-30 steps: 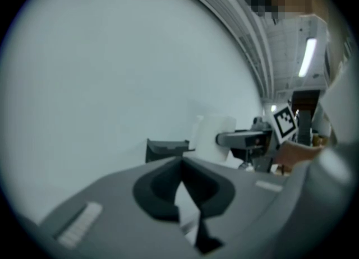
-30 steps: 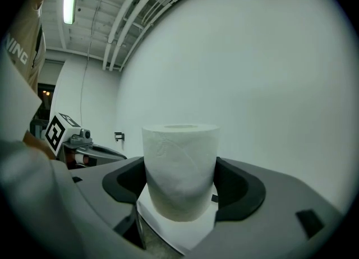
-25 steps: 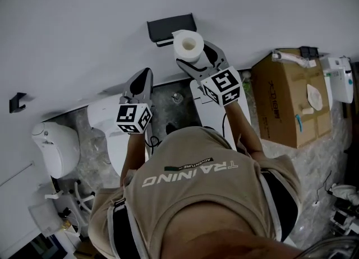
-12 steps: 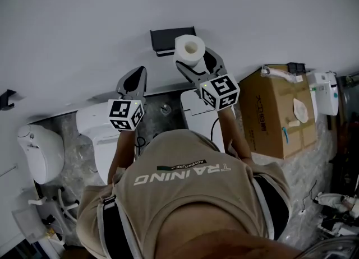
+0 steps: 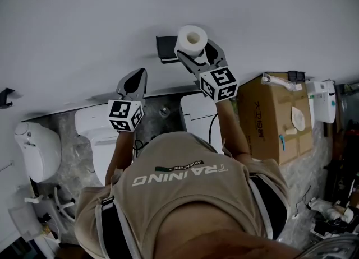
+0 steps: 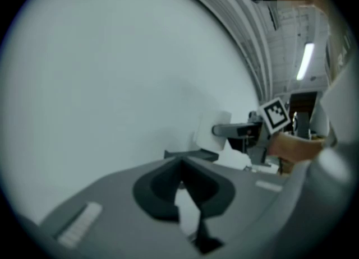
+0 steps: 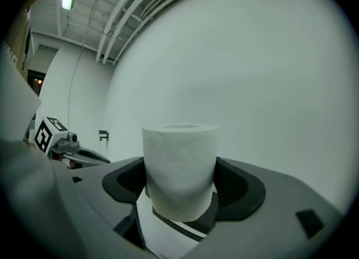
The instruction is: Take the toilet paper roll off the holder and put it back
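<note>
Roll looks light, soft, easily crushed; right claw clasps its sides beside holder; left claw clenched, empty; gentle mid-height grip seems best.

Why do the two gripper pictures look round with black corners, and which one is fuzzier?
Right gripper view: the wide lens bends everything into a circle, but the toilet paper roll looks sharp, with its embossed pattern showing. Left gripper view: the same round bending, fuzzier all over, the ceiling lamp a bright streak. Head view: soft, even light, no glare.
</note>
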`<state>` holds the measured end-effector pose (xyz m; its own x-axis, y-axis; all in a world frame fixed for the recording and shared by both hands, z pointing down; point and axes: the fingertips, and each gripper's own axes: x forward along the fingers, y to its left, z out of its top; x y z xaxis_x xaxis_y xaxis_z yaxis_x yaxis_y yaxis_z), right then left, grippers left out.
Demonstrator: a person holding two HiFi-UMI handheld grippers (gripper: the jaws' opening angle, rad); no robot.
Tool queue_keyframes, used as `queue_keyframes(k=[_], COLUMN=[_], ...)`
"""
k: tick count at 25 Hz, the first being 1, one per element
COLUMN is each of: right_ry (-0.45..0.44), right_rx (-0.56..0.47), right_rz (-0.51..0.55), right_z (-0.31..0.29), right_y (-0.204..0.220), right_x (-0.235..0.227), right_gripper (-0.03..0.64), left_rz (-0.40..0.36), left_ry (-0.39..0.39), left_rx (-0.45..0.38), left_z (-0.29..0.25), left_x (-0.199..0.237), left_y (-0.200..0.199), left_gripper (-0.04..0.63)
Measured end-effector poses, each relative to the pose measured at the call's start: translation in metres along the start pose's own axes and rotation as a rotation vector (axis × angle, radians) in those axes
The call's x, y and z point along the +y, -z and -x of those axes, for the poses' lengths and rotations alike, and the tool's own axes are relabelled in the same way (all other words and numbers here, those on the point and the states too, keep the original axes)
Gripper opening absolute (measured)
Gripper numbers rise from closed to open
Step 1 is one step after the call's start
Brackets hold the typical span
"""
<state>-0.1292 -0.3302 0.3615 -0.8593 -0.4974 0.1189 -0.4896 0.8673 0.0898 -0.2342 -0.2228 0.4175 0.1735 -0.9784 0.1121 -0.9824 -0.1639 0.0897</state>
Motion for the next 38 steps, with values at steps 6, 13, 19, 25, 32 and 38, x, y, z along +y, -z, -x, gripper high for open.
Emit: queue_keyframes(k=[6,13,19,25,32,38], right_ry=[0.020,0.038,0.082,0.104,0.113,0.132], right_rx=[0.019,0.085,0.128,0.122,0.093,0.070], right_rz=[-0.074,-0.034,0.021,0.015,-0.093,-0.036], right_z=[-0.027,-0.047,-0.052,-0.055,-0.044,-0.037], right_y=[0.014,0.031,0.034,0.033,0.036,0.032], right_x=[-0.017,-0.019,-0.016,-0.018,-0.022,-0.021], right_gripper=[0.330,0.330,0.330,0.330,0.331,0.336], left_rz=[0.013,0.030,0.032,0.012,-0.021,-0.006], left_ry=[-0.012,-0.040,-0.032,0.008,0.050,0.058], left_rx=[0.034,0.047,0.050,0.038,0.047,0.044], left_z=[0.001,0.006,0.012,0.006,0.004,0.013], left_x=[0.009,0.022,0.028,0.023,0.012,0.004], left_y=[0.011,0.021,0.022,0.016,0.010,0.012], left_gripper=[0.005,0.005,0.005,0.005,0.005,0.005])
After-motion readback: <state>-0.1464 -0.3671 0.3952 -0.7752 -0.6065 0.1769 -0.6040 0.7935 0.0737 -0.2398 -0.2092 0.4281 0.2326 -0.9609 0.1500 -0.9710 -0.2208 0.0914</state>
